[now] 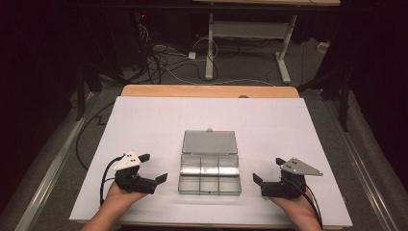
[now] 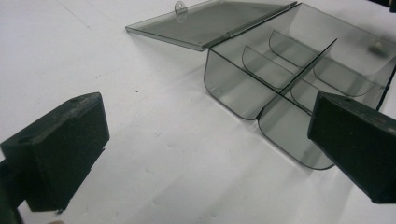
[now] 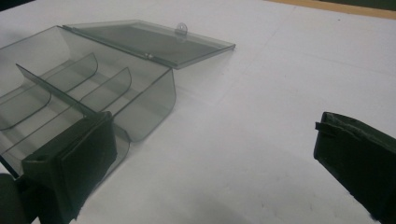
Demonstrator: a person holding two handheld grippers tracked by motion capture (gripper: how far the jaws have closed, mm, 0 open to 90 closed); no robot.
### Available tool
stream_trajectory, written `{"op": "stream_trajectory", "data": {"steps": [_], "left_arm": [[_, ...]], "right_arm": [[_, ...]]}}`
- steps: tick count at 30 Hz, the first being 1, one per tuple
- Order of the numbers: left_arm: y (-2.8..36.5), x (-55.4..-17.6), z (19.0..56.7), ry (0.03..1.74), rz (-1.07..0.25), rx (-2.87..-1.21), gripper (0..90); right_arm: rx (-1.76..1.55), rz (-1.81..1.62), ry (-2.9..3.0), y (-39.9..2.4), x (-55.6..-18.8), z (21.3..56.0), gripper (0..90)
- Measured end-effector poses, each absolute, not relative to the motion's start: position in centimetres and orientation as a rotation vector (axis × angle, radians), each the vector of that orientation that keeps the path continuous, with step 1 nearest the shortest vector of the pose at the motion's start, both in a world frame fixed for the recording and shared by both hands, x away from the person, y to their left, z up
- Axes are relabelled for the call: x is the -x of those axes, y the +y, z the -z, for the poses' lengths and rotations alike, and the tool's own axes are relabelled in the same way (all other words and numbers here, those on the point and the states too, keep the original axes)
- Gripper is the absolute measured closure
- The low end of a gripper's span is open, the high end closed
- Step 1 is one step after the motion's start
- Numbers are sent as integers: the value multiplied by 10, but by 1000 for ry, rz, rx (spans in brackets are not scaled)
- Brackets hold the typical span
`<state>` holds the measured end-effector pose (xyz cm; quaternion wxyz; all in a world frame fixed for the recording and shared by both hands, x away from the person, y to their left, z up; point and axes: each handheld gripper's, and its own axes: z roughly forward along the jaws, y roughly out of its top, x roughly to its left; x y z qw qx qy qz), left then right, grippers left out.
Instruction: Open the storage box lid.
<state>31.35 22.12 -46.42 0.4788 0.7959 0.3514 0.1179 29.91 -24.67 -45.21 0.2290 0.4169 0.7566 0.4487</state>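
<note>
While both grippers sit near the counter's front edge, the box [image 1: 210, 168] lies between them, centred left to right and nearer the front edge than the back.

Box: clear smoky plastic, lid [image 1: 210, 142] swung fully open and lying flat on the white sheet [image 1: 144, 120] toward the back edge, small tab at its far rim. Tray is split into six compartments, two rows of three. In the high view and both gripper views they look empty; a small blurred speck at the tray's far wall in the left gripper view, can't tell what it is.

Left gripper [image 1: 155, 168]: at the front-left, held in a hand [image 1: 120, 191], jaws wide apart, nothing between them, pointing at the box's left side. Near the box, not touching.

Right gripper [image 1: 267, 169]: at the front-right, in the other hand [image 1: 294, 203], jaws also spread wide, holding nothing, aimed at the box's right side. In its own view one jaw overlaps the tray's near corner; the high view shows a gap.

Wooden counter edge [image 1: 210, 91] is bare past the sheet at the back.
</note>
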Motion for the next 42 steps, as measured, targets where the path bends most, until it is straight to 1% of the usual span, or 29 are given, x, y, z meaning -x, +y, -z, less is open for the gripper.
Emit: {"op": "stream_trajectory", "data": {"steps": [6,13,20,24,32,42], "left_arm": [[219,-314,466,825,-310,-1935,0],[221,-314,464,809,-274,-1937,0],[220,-311,466,784,-300,-1945,0],[221,-311,468,796,-293,-1946,0],[219,-312,469,807,-276,-1956,0],[217,-312,469,812,-288,-1936,0]], "right_arm": [[-1144,-1202,2097,-248,-293,455,4],[-1140,-1183,2111,-252,-285,458,5],[-1159,-1176,2107,-258,-273,459,16],[-1164,-1169,2114,-260,-265,462,30],[-1180,-1170,2111,-264,-251,464,87],[-1179,-1175,2101,-268,-249,464,142]]}}
